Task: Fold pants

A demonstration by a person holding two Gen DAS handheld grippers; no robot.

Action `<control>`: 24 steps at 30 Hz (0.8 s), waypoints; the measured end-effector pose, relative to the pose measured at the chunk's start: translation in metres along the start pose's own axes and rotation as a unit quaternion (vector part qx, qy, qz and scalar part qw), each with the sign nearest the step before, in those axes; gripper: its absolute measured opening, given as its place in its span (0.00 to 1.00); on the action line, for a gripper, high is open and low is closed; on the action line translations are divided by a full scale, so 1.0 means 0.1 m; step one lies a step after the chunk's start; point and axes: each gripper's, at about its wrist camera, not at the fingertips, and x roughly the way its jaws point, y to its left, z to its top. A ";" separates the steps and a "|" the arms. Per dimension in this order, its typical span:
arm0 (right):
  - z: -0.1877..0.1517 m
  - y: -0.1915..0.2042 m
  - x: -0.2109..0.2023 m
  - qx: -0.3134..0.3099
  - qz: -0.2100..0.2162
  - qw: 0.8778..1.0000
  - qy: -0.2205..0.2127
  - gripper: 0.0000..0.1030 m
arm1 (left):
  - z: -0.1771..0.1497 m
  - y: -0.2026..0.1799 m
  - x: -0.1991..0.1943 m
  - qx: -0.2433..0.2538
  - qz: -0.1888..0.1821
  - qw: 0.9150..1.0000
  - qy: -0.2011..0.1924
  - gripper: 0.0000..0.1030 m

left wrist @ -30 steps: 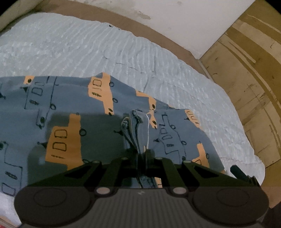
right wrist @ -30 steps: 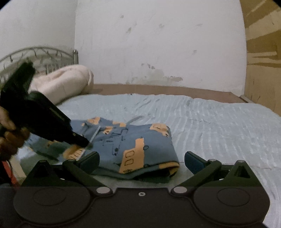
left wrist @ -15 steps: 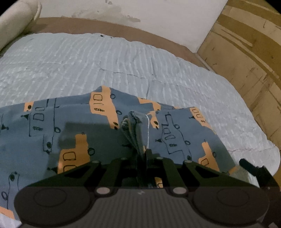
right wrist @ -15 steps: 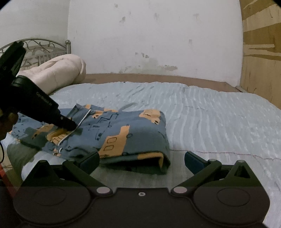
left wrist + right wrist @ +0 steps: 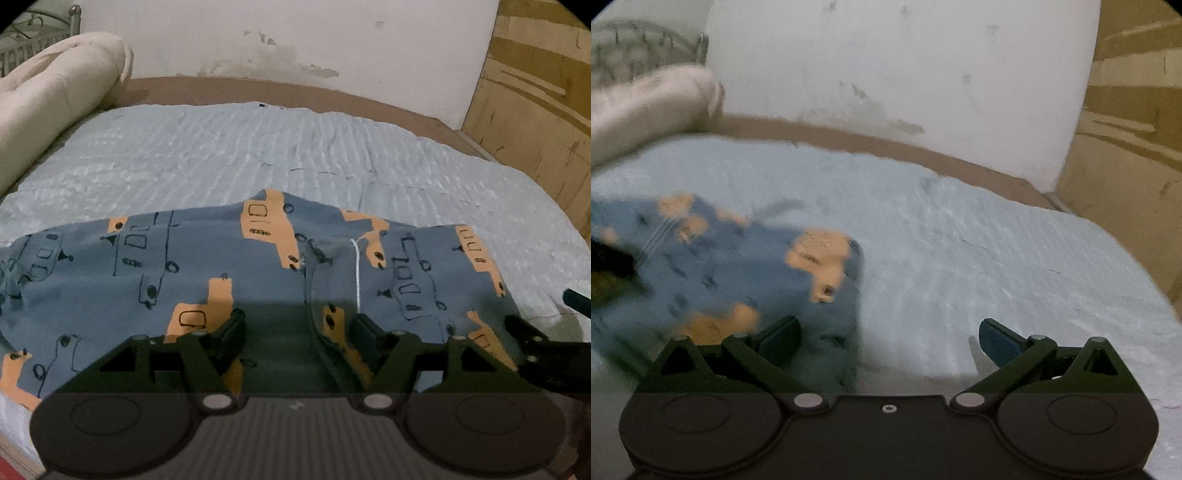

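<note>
The pants (image 5: 229,266) are blue-gray with orange trucks drawn on them, and they lie folded on the pale blue bed cover (image 5: 229,147). In the left wrist view they fill the middle and the 9 o'clock side, and a thin white string (image 5: 357,273) runs down the cloth near the middle. The left gripper (image 5: 297,328) sits low at 6 o'clock, just above the pants, with its two fingers spread apart and nothing between them. A fold of the cloth runs down between the two fingers (image 5: 236,325). At 3 o'clock in that view, the dark tip of the right gripper (image 5: 532,339) pokes in beside the edge of the pants. The right wrist view is blurry. There the pants (image 5: 738,273) lie toward 9 o'clock, and the right gripper (image 5: 888,336) is spread wide and holds nothing. Its left finger (image 5: 779,334) is over the corner of the pants and its other finger is over the bare bed cover (image 5: 979,258). A cream rolled blanket (image 5: 48,96) lies at 10 o'clock, and a wooden panel (image 5: 535,92) stands at 2 o'clock.
</note>
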 end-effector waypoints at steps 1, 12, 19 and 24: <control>-0.06 -0.03 -0.01 -0.002 -0.007 1.000 -0.003 0.99 | -0.01 0.01 0.01 -0.001 -0.003 1.000 -0.001 0.68; -0.01 -0.21 -0.14 0.022 -0.006 0.998 -0.063 0.99 | 0.22 0.08 -0.11 -0.052 0.022 0.996 -0.064 0.85; 0.51 0.09 0.44 -0.028 0.063 0.996 -0.054 0.99 | 0.35 0.13 0.24 -0.073 0.072 0.995 -0.020 0.87; 0.52 0.02 0.92 -0.014 0.035 0.999 0.008 0.99 | 0.23 0.14 0.33 -0.043 0.074 0.996 -0.022 0.91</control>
